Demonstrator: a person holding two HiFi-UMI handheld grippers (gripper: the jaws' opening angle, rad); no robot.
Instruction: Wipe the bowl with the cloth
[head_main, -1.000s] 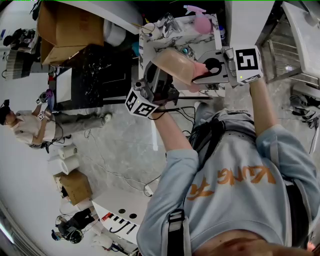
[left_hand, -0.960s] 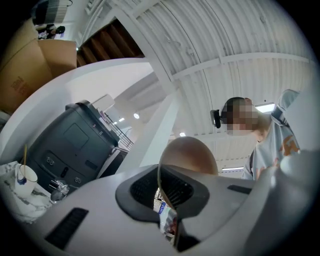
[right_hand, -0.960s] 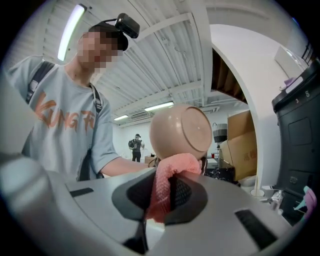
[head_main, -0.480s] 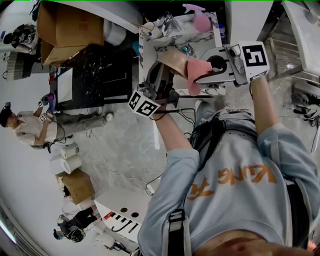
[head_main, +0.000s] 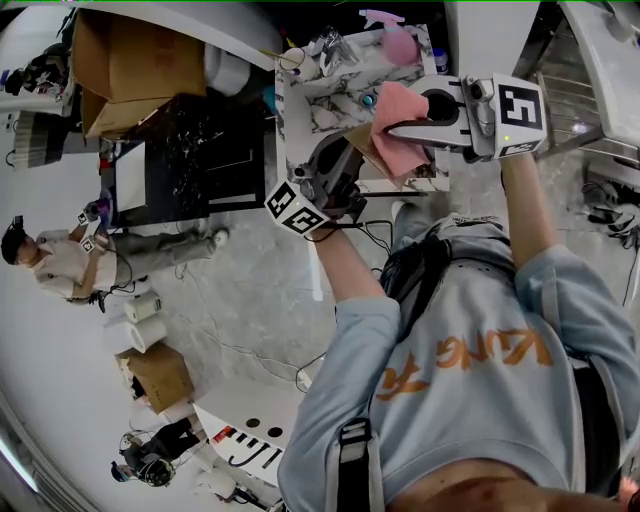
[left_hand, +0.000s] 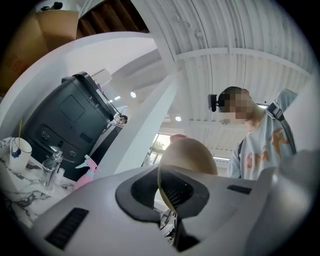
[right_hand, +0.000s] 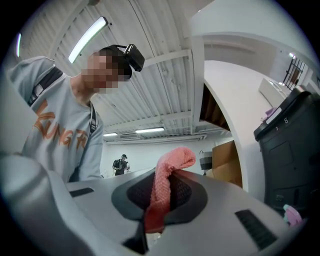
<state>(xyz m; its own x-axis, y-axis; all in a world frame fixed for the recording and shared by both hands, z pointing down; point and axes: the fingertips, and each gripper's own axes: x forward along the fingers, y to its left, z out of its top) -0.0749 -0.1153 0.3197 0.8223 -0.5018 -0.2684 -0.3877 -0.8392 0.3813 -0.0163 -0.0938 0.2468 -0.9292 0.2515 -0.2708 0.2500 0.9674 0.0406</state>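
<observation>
Now bowl (head_main: 358, 140) held up before marble counter (head_main: 320, 105), rim pinched between nearly closed jaws of left gripper (head_main: 340, 160) at bowl's 7 o'clock; cloth (head_main: 398, 105) touching bowl at its 2 o'clock, bunched in clamped jaws of right gripper (head_main: 397, 132), coming from 3 o'clock; wipe likely needs cloth pushed toward 8 o'clock; orange lettering on sweatshirt (head_main: 470, 400) only partly legible

Pink, waffle-weave cloth (head_main: 402, 128); pale tan bowl (left_hand: 192, 155); white bench (head_main: 328, 106) veined with grey; pink spray bottle (head_main: 402, 42) at far edge; light grey sweatshirt (head_main: 480, 400) lettered in orange.
</observation>
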